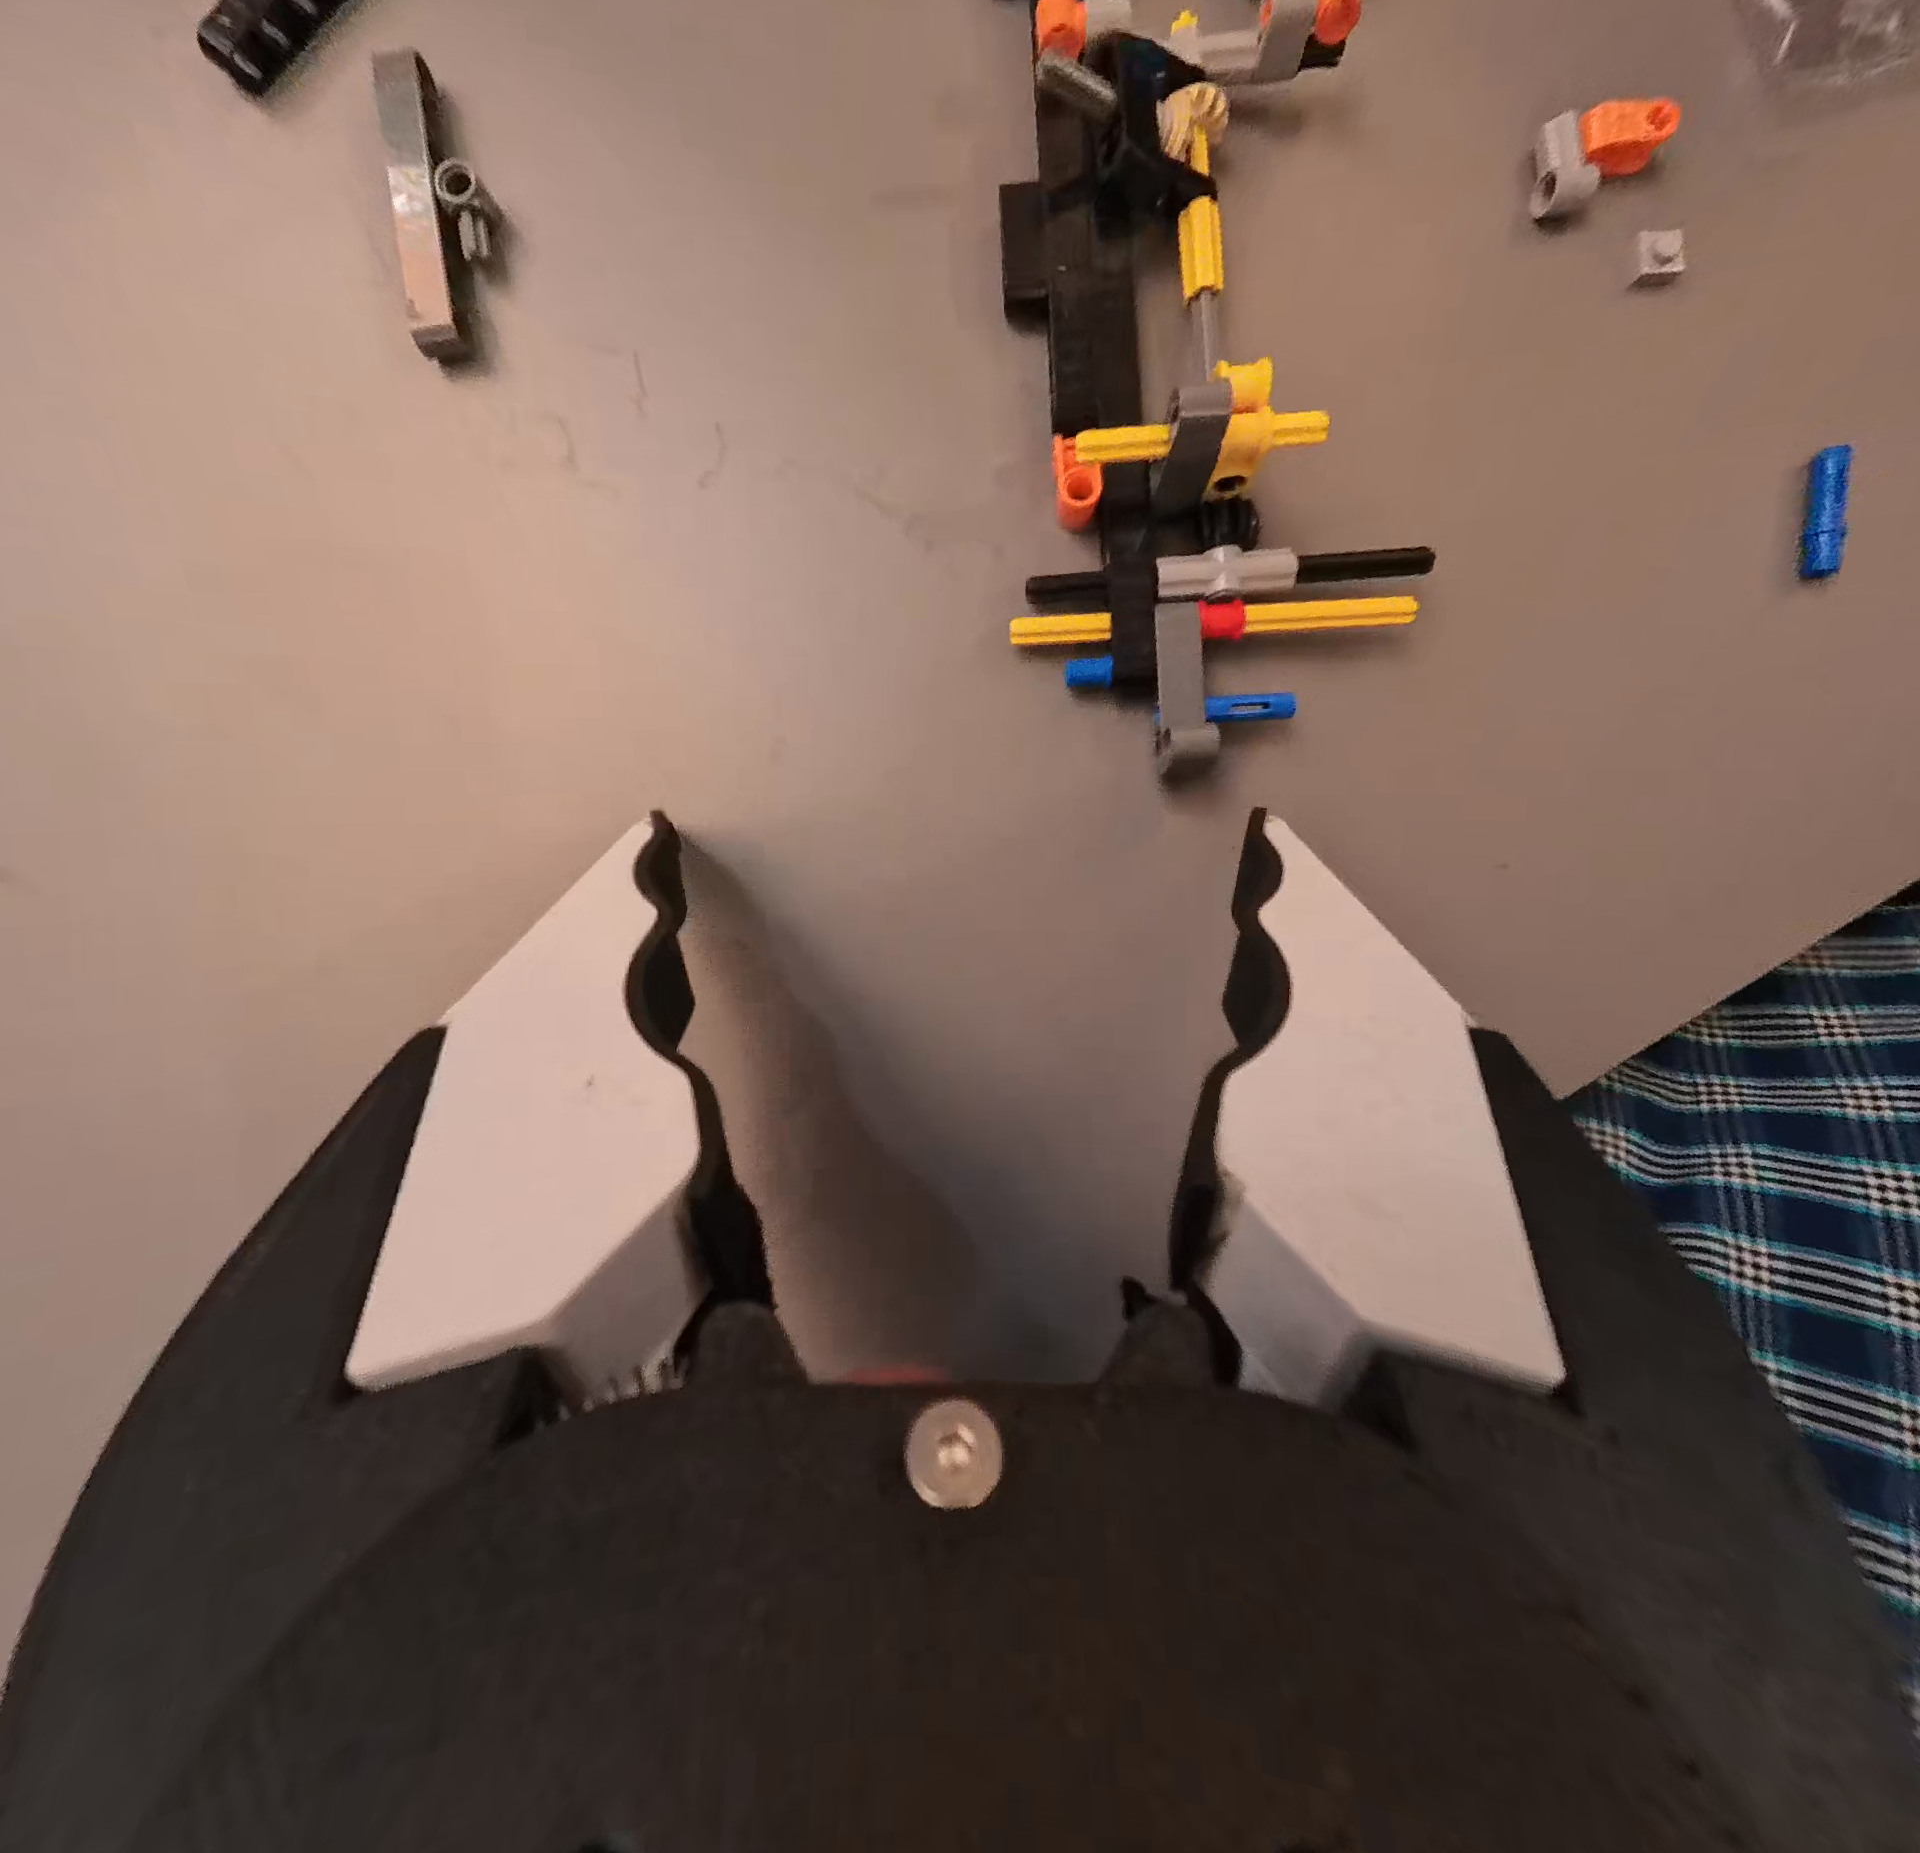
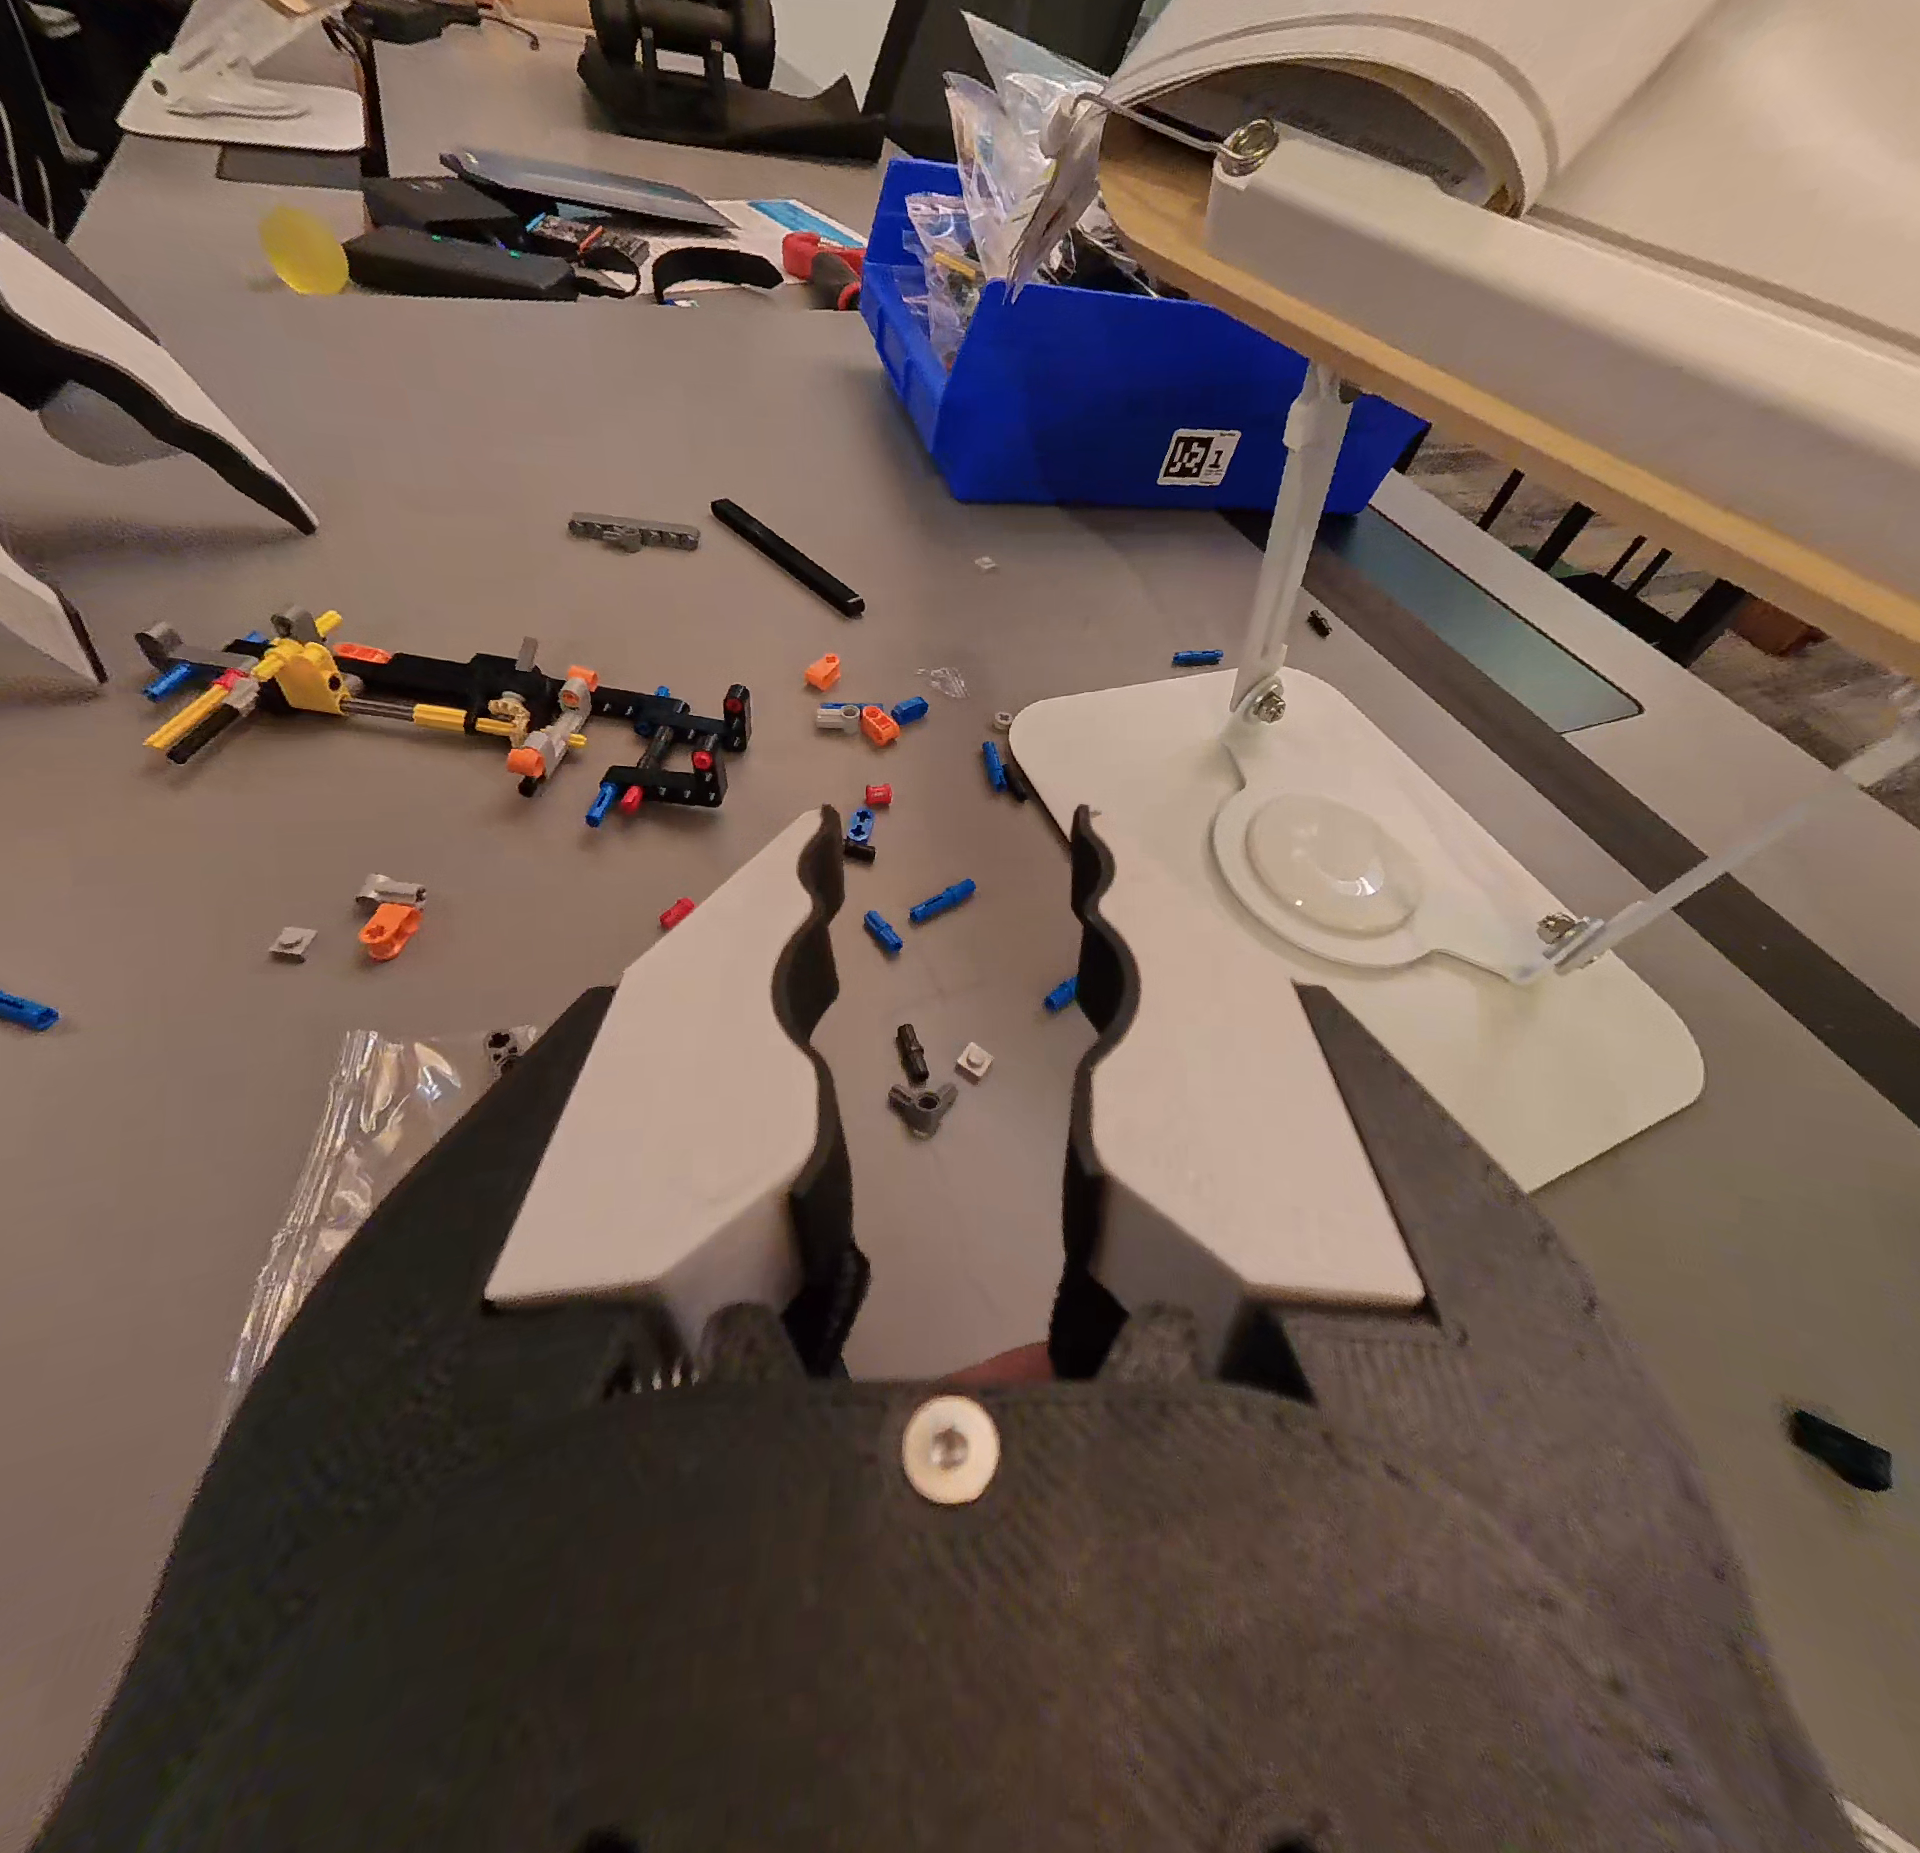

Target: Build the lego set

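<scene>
My left gripper (image 1: 956, 837) and right gripper (image 2: 951, 832) both hang with jaws apart, holding nothing. The lego assembly (image 2: 436, 697), a long black frame carrying yellow axles, grey connectors, orange and blue pins, lies flat on the counter (image 2: 468, 432), left of the blue bin (image 2: 1091, 401).

The model (image 2: 436, 702) lies on the desk (image 2: 520, 432), loose pins (image 2: 940, 901) to its right, the bin (image 2: 1060, 401) behind, the stand (image 2: 1455, 1024) farther right.
</scene>
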Tool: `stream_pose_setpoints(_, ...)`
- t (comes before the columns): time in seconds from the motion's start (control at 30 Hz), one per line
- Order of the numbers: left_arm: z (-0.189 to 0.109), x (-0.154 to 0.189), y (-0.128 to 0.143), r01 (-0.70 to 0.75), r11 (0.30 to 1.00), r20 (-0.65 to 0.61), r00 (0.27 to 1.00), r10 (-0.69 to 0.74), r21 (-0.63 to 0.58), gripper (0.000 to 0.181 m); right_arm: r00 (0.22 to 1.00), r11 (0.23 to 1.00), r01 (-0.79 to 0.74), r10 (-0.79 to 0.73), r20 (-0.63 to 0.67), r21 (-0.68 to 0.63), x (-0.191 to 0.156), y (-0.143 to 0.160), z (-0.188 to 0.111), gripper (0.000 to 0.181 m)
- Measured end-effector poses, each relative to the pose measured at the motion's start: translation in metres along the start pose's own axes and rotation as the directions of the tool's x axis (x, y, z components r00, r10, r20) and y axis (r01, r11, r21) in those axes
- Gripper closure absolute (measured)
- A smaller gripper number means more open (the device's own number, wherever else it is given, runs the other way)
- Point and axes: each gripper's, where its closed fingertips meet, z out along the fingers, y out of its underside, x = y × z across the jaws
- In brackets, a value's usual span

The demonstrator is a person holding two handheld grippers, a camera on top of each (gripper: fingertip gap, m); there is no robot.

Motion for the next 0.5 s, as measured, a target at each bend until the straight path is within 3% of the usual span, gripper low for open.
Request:
stream_pose_setpoints(0.43,0.0034,0.0003,-0.0021,0.025,0.995,0.039,0.999,-0.029,0.096,0.071,1.0,1.0,-0.019,0.019,0.007,0.011,-0.0019,0.0024,0.0001,0.139)
stream_pose_setpoints(0.5,0.0052,0.0032,-0.003,0.028,0.994,0.043,0.999,-0.032,0.11,0.064,1.0,1.0,-0.018,0.017,0.008,0.008,-0.0024,0.0032,0.0009,0.139)
